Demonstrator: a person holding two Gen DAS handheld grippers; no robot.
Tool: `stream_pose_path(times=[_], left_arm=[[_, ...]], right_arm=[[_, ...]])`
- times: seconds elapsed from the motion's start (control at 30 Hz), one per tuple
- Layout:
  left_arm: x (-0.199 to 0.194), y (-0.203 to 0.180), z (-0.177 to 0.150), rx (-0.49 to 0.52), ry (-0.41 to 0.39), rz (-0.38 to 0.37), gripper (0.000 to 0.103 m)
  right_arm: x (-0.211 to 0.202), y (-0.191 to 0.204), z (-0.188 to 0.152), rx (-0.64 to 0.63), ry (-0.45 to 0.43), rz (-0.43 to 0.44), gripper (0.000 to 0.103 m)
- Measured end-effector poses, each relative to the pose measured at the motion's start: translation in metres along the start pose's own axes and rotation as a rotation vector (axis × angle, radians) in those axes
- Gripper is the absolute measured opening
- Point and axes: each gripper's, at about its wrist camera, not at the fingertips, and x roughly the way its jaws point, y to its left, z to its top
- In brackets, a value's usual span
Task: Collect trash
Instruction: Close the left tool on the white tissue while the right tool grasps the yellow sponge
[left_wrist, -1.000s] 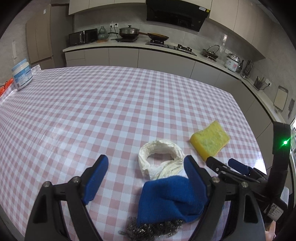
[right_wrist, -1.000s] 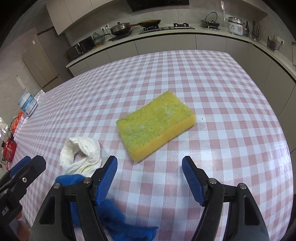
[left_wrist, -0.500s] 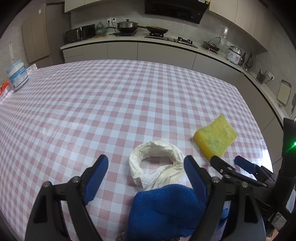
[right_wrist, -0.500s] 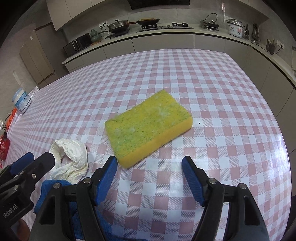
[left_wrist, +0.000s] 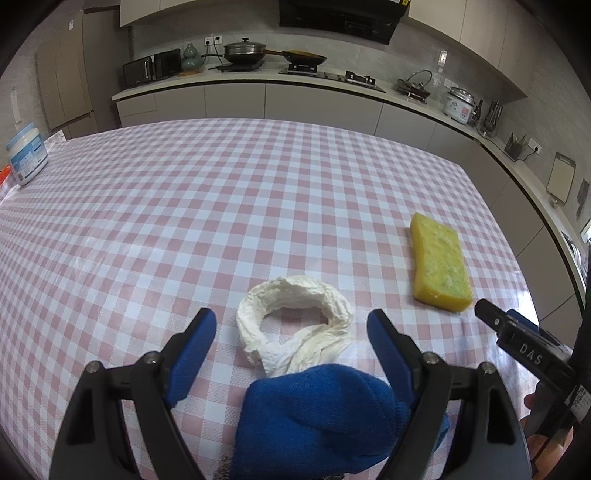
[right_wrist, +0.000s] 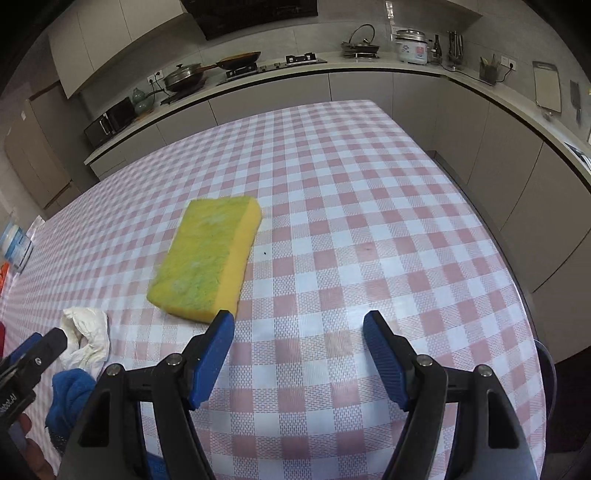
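The crumpled white paper ring (left_wrist: 295, 325) lies on the checked surface (left_wrist: 184, 221), and everything else is placed from it. The left tool (left_wrist: 291, 332) hangs just over it with jaws wide apart and nothing between the pads, one finger on each side of the ring. A blue knitted cloth (left_wrist: 325, 413) overlaps the paper's near end, and steel wool (left_wrist: 225, 465) peeks out nearer still. Well to the paper's right sits the yellow sponge (right_wrist: 207, 258); the right tool (right_wrist: 297, 336) is open and empty, its left finger just at the sponge's near corner. To take the paper cleanly, I would lower the left tool so both pads straddle the ring's near bunched part without snagging the cloth. Beyond the paper the surface is bare; its right edge lies past the sponge, a white jar (left_wrist: 27, 155) at the far left
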Motion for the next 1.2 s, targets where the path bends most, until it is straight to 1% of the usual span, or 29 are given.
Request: stream_pose_path(times=[0.07,0.17,0.2,0.3,0.4,0.47,0.6,0.7,0.77,0.87,1.03,1.2], left_arm=[[-0.002,0.001,0.002,-0.002,-0.006,0.005,0.085],[-0.003,0.007,0.001,-0.01,-0.008,0.017,0.085],[-0.003,0.009,0.001,-0.012,-0.006,0.02,0.085],[0.0,0.013,-0.001,-0.013,0.006,0.029,0.085],[0.006,0.013,-0.003,-0.018,0.04,0.012,0.085],[0.009,0.009,-0.004,-0.011,0.046,0.012,0.085],[0.021,0.002,-0.004,0.016,0.063,0.042,0.085],[0.031,0.003,-0.004,0.003,0.087,0.029,0.085],[0.032,0.002,-0.004,0.006,0.078,0.03,0.085],[0.036,-0.001,0.001,0.001,0.084,0.022,0.085],[0.043,-0.005,0.011,-0.019,0.087,0.014,0.082],[0.052,-0.012,0.022,-0.021,0.072,0.022,0.082]], right_arm=[[-0.006,0.009,0.003,-0.008,-0.014,0.04,0.074],[-0.01,0.028,0.005,-0.037,-0.019,0.078,0.078],[-0.009,0.034,0.006,-0.046,-0.019,0.085,0.08],[-0.003,0.048,0.008,-0.07,-0.013,0.101,0.082],[0.002,0.057,0.011,-0.079,-0.01,0.108,0.083],[0.004,0.061,0.013,-0.086,-0.012,0.102,0.085],[0.011,0.061,0.019,-0.076,-0.014,0.092,0.088],[0.02,0.061,0.022,-0.077,0.002,0.087,0.088],[0.025,0.062,0.023,-0.077,0.013,0.092,0.088],[0.034,0.064,0.023,-0.089,0.033,0.076,0.088],[0.039,0.056,0.025,-0.071,0.036,0.096,0.088],[0.041,0.052,0.03,-0.068,0.053,0.107,0.088]])
